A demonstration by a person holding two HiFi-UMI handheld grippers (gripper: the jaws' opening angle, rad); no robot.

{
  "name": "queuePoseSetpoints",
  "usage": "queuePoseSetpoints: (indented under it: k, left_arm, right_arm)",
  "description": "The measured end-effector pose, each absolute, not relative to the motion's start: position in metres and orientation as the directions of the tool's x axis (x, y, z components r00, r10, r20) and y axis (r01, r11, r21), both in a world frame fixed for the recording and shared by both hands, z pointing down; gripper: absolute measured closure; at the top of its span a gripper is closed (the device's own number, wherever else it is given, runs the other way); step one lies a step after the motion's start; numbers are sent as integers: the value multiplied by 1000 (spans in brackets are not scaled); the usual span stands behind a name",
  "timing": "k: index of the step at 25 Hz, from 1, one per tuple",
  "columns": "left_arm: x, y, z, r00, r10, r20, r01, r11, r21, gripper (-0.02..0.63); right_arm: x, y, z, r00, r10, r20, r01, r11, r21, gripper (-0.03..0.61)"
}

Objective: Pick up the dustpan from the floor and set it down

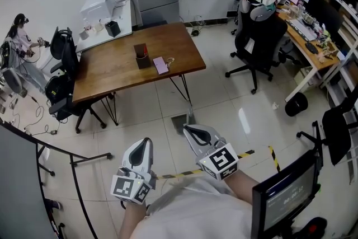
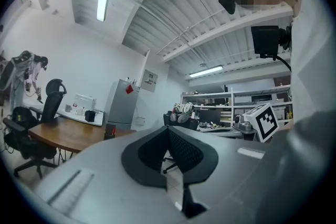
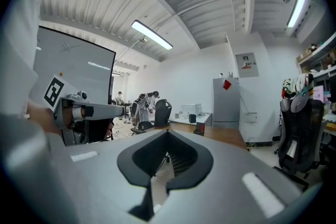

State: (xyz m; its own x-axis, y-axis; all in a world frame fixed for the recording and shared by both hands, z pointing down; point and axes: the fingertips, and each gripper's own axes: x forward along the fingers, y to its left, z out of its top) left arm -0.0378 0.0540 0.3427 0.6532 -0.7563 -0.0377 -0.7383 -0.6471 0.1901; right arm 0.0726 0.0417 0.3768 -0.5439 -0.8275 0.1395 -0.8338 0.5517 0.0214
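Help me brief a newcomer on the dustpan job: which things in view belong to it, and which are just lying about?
Belongs to the job: what looks like the dustpan, just beyond the right gripper; left gripper; both shut, empty.
Just lying about: wooden table; pen holder; pink pad; black office chair.

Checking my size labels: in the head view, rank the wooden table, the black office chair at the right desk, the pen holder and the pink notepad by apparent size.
1. wooden table, largest.
2. black office chair.
3. pen holder and pink notepad: about alike, so I won't rank them.
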Motion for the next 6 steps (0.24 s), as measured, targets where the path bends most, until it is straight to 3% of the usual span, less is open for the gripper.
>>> queuePoseSetpoints:
  k: [6]
  left_arm:
    - [-37, 51, 343, 667, -745, -34, -728, -660, 187, 600]
  right_arm:
    - [67, 39, 370, -537, -832, 136, -838, 545, 28, 578]
